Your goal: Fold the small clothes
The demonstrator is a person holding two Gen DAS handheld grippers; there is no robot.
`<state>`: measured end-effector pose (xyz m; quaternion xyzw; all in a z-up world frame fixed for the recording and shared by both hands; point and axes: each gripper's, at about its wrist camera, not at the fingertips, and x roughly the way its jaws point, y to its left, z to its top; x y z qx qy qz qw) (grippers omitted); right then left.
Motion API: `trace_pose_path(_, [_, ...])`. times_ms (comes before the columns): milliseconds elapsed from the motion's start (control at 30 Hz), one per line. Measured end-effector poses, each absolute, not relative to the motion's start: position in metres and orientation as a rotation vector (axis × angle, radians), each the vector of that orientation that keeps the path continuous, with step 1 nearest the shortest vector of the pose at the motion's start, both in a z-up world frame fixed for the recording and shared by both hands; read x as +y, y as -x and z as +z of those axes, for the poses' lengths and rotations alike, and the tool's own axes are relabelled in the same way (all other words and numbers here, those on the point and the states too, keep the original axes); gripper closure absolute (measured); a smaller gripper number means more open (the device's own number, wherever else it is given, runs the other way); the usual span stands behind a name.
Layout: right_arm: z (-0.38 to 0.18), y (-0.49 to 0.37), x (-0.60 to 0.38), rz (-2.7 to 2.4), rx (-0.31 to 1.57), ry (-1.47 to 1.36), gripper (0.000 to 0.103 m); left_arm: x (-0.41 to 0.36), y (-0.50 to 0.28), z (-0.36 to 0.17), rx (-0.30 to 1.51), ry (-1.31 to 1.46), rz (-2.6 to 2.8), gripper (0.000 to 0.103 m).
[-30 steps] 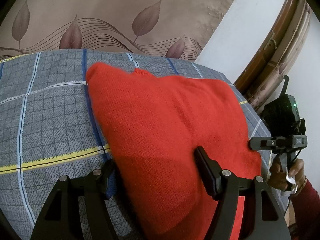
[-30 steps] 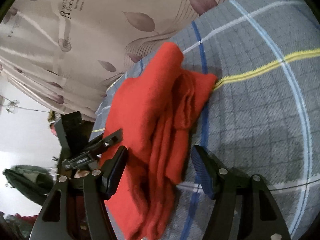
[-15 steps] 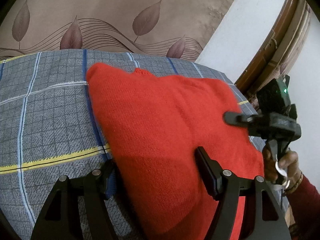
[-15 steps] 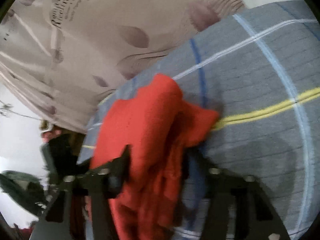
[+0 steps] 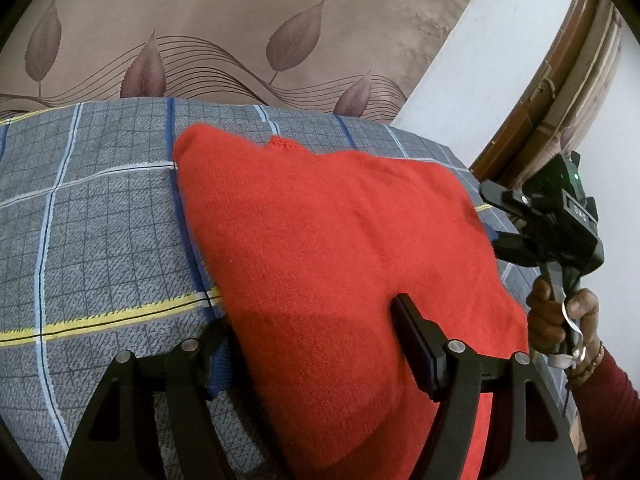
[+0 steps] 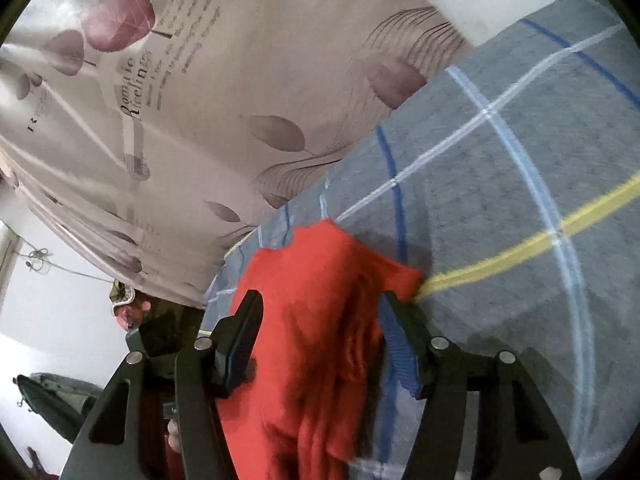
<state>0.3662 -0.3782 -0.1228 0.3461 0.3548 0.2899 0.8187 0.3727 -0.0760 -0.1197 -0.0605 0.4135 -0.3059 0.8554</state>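
A red knitted garment (image 5: 340,248) lies folded flat on the grey checked bed cover (image 5: 88,224). My left gripper (image 5: 316,344) is open, its fingers straddling the garment's near edge, the right finger (image 5: 416,340) resting on top of it. In the right wrist view the garment (image 6: 320,320) shows as stacked layers. My right gripper (image 6: 320,328) is open with the layered side edge between its fingers. The right gripper also shows in the left wrist view (image 5: 496,220), open at the garment's right edge.
A beige curtain with leaf print (image 5: 240,28) hangs behind the bed. A white wall and a brown wooden door frame (image 5: 552,88) stand at the right. The bed cover (image 6: 520,184) extends right of the garment.
My right gripper has risen from the bed's edge and moved in onto the garment's right side, so the layered edge now lies between its fingers. The left gripper has stayed put.
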Motion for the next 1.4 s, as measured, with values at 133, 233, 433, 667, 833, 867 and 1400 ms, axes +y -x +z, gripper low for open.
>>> trace_pose_path(133, [-0.114,-0.374,-0.346,0.647,0.791,-0.619,0.094,-0.076,-0.373,-0.120,0.870,0.134,-0.643,0.030])
trace_pose_path(233, [-0.106,-0.374,-0.352,0.787,0.730,-0.792,0.095,-0.075,-0.372,-0.120,0.870,0.139,-0.644,0.030])
trace_pose_path(433, [-0.155,-0.389,-0.387,0.627,0.812,-0.949,0.095,-0.074,-0.372,-0.119,0.870,0.146,-0.643,0.029])
trace_pose_path(667, [-0.155,-0.391,-0.386,0.629,0.805,-0.900,0.096,-0.074,-0.371,-0.119,0.870,0.146,-0.642,0.029])
trace_pose_path(833, [-0.144,-0.377,-0.395,0.613,0.751,-0.920,0.088,-0.074,-0.370,-0.119,0.869,0.141,-0.638,0.029])
trace_pose_path(867, [-0.140,-0.369,-0.396,0.615,0.743,-0.904,0.088,-0.075,-0.370,-0.118,0.869,0.140,-0.637,0.029])
trace_pose_path(1400, [-0.126,-0.304,-0.325,0.692,0.884,-0.551,0.094,-0.076,-0.371,-0.119,0.869,0.148,-0.640,0.028])
